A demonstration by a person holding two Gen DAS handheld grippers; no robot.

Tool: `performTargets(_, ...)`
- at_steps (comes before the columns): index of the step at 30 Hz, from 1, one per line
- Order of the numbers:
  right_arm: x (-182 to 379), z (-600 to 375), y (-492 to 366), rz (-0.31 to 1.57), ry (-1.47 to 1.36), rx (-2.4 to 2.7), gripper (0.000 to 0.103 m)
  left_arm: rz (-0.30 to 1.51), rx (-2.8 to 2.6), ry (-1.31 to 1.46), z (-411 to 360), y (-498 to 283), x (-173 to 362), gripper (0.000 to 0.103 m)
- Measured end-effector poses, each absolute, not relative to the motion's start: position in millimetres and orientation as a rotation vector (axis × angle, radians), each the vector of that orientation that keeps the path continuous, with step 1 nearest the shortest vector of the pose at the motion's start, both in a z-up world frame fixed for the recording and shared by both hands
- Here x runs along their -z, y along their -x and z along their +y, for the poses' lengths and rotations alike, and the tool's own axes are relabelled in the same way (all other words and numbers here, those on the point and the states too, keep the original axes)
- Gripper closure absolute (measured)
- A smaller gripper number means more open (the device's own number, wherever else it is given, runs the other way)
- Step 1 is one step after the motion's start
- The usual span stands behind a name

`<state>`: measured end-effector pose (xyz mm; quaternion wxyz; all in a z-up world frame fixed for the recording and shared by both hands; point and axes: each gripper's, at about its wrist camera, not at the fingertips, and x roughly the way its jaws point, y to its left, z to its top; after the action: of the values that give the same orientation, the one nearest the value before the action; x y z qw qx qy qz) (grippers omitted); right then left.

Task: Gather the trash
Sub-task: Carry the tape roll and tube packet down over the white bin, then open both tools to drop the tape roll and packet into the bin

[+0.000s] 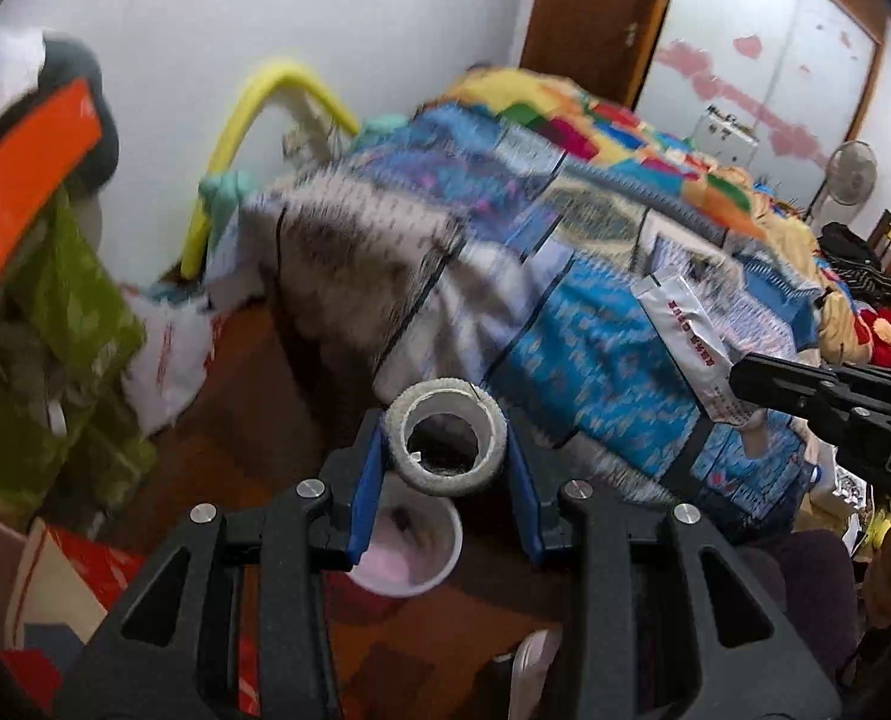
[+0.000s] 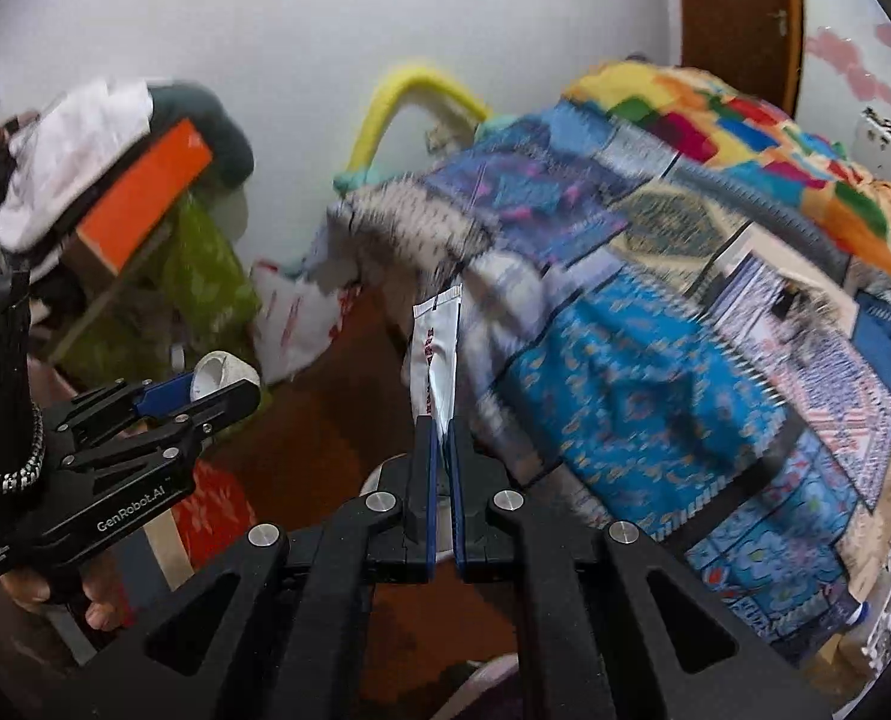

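My left gripper (image 1: 445, 450) is shut on a white tape roll (image 1: 445, 438), held in the air above a white bin (image 1: 409, 558) on the floor. The roll also shows in the right wrist view (image 2: 220, 375), between the left gripper's blue pads. My right gripper (image 2: 442, 429) is shut on a white sachet wrapper with red print (image 2: 436, 354), which sticks up from its tips. In the left wrist view the same wrapper (image 1: 691, 342) hangs from the right gripper's tip (image 1: 739, 381) at the right.
A bed piled with patterned blue and multicoloured blankets (image 1: 565, 276) fills the right. A cluttered stand with an orange box (image 2: 145, 198), green cloth (image 1: 79, 324) and a white plastic bag (image 1: 163, 360) stands left. Brown floor lies between.
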<state>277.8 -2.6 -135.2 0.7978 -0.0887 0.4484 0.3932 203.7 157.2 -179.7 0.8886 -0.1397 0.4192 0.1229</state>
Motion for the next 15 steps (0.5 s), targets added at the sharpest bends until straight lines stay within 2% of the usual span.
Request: performTargets(15,248,78,-283,1.250,0.376,-0.905,0.099,1.175,-0.272,0.522,209,-216,317,0.065)
